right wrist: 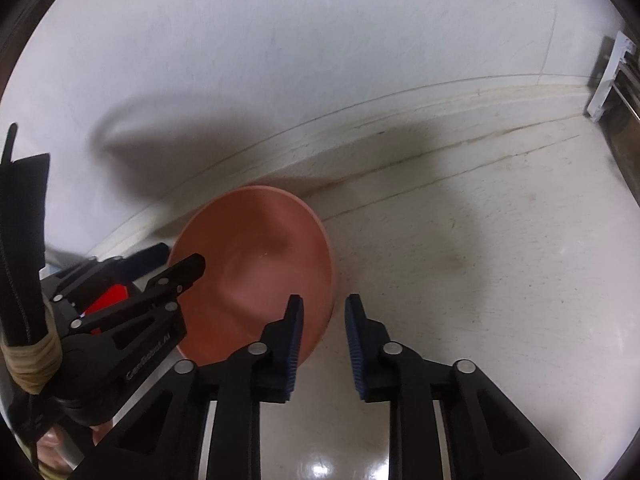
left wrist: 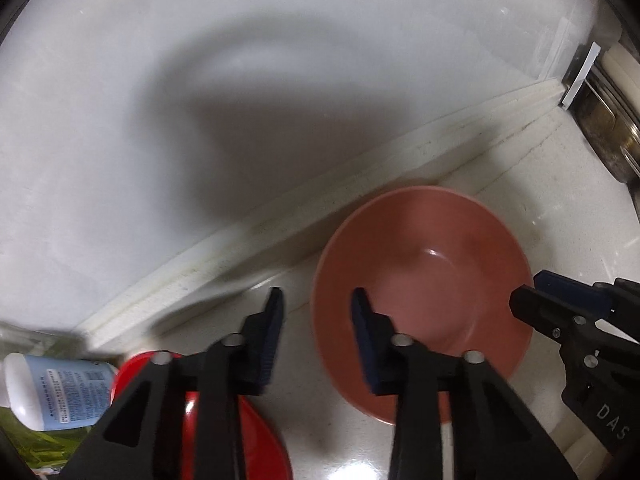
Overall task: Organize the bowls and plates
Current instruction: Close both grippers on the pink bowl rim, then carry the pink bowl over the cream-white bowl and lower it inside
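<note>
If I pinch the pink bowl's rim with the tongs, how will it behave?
The pink bowl looks rigid and glossy, so its rim may slip between the pads. A one-sided pinch would probably tilt it. It sits on smooth countertop, so a nudge would likely slide it.

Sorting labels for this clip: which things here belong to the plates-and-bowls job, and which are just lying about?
Job:
- pink bowl
- red dish
- left tongs, open
- right tongs, open

Lying about:
- white bottle
- metal rack

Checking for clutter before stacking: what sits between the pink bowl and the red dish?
Only bare countertop separates the pink bowl from the red dish, with the open left gripper hovering above that gap, in the left wrist view.
</note>
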Tool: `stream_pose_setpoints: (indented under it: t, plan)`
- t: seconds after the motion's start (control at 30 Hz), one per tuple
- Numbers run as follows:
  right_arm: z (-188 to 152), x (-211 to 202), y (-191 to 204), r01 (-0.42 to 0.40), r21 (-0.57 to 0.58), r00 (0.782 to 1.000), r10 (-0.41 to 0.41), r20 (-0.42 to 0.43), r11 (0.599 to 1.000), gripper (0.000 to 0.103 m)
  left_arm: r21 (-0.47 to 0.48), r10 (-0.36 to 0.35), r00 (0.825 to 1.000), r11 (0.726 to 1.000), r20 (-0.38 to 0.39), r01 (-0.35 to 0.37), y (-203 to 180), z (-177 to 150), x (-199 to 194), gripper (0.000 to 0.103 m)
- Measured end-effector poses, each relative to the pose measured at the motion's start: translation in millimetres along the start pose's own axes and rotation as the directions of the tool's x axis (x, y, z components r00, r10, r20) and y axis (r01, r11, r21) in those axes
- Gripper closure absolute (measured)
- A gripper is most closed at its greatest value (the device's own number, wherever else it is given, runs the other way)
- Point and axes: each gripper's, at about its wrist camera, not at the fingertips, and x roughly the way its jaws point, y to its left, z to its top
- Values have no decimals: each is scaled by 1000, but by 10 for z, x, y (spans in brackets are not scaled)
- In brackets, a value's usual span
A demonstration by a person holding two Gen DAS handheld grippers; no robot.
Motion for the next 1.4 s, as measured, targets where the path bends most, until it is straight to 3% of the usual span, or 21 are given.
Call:
stream_pose_setpoints:
  t: [0.2, 0.63, 0.77, 1.0, 1.4]
  plan:
    - [30, 39, 4, 7, -1, 1000, -7, -19, 1000, 91, -2, 5, 1000, 1000, -19, -5, -64, 35, 60, 90]
    - [-8, -185, 34, -8, -3, 1000, 8, -6, 1000, 93, -80, -24, 1000, 997, -12, 23, -70, -89, -130, 93]
    - [-77, -334, 33, -8, -13, 1000, 8, 12, 1000, 93, -114, -63, 998, 991, 6, 63, -52, -238, -364, 93]
    - [-328, -680, 30, -20, -17, 999, 20, 35, 1000, 93, -115, -73, 994, 990, 84, 82, -266, -530, -825, 93]
    - [-794, -1282, -120, -22, -13, 995, 23, 94, 1000, 93, -80, -117, 979, 988, 168, 132, -600, -964, -1491, 93]
